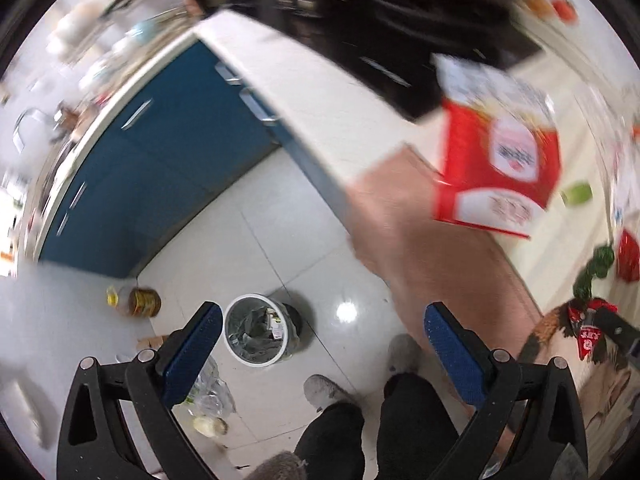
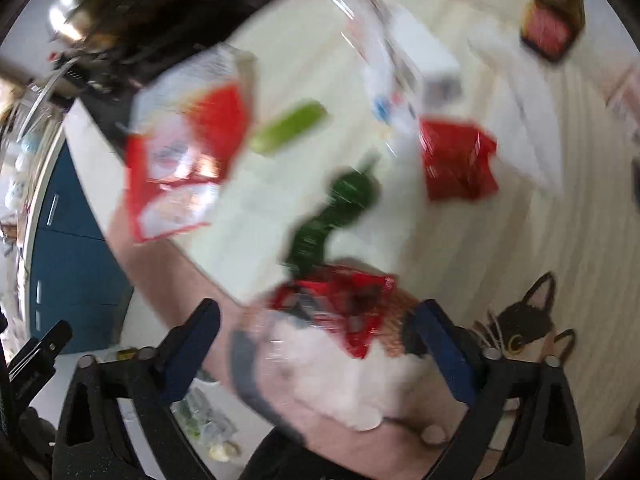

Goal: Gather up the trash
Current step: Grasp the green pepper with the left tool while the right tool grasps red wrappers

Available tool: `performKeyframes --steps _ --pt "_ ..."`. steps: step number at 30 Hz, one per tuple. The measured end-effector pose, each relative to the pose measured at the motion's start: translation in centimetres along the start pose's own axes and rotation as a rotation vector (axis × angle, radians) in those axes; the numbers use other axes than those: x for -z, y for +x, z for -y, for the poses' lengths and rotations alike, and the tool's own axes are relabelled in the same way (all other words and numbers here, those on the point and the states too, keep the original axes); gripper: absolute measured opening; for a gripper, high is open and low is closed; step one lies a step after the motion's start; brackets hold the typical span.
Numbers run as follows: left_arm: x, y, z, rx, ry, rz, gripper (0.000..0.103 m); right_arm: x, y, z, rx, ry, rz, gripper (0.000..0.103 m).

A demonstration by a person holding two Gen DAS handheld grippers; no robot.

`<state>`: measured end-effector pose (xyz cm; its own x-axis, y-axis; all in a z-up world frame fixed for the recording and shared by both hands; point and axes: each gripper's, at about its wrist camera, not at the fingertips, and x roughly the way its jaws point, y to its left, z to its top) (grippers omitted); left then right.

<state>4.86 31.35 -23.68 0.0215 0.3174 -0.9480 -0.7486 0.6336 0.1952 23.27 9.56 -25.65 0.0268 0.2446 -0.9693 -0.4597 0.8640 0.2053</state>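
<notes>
- Right hand-held gripper (image 2: 316, 336) stands wide open, empty, above the nearest red wrapper (image 2: 352, 312) at the surface (image 2: 460, 240) edge; left hand-held gripper (image 1: 322, 340) is open over the floor bin (image 1: 256, 330).
- We judge wrappers light, crinkly, slippery; pinch a crumpled fold.
- We count two red wrappers, one green wrapper (image 2: 336, 212), one red-white carton (image 2: 184, 160).

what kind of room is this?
Most likely a home kitchen: a white countertop over blue cabinets with bar handles, a dark stovetop set into the counter, and what looks like a sink faucet at far left. A lined trash bin stands on the tiled floor.
</notes>
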Motion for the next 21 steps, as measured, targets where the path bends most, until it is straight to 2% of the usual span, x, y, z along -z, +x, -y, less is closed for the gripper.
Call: performKeyframes --steps 1,3,5,10,15,20,21 --pt "-0.3 0.1 1.1 -0.003 0.02 -0.01 0.103 0.0 0.8 0.9 -0.009 0.003 -0.014 0.077" --pt "-0.7 0.2 3.7 0.002 0.072 -0.017 0.103 0.1 1.5 2.0 -0.017 0.001 -0.016 0.023" --pt "-1.0 0.0 6.1 0.018 0.128 -0.015 0.103 0.3 1.7 3.4 -0.041 0.022 -0.011 0.006" --pt "-2.0 -0.7 12.8 0.131 0.271 -0.031 0.103 0.7 -0.4 9.4 -0.072 0.152 0.053 0.003" --pt "-2.3 -0.7 20.9 0.218 0.455 -0.048 0.103 0.5 -3.0 15.0 -0.017 0.25 0.114 0.003" --pt "-2.6 0.1 25.9 0.228 0.562 -0.055 0.102 0.7 -3.7 17.0 0.014 0.3 0.129 0.003" --pt "-2.7 0.4 26.5 0.228 0.572 -0.055 0.093 0.8 -3.8 17.4 0.022 0.303 0.134 0.003"
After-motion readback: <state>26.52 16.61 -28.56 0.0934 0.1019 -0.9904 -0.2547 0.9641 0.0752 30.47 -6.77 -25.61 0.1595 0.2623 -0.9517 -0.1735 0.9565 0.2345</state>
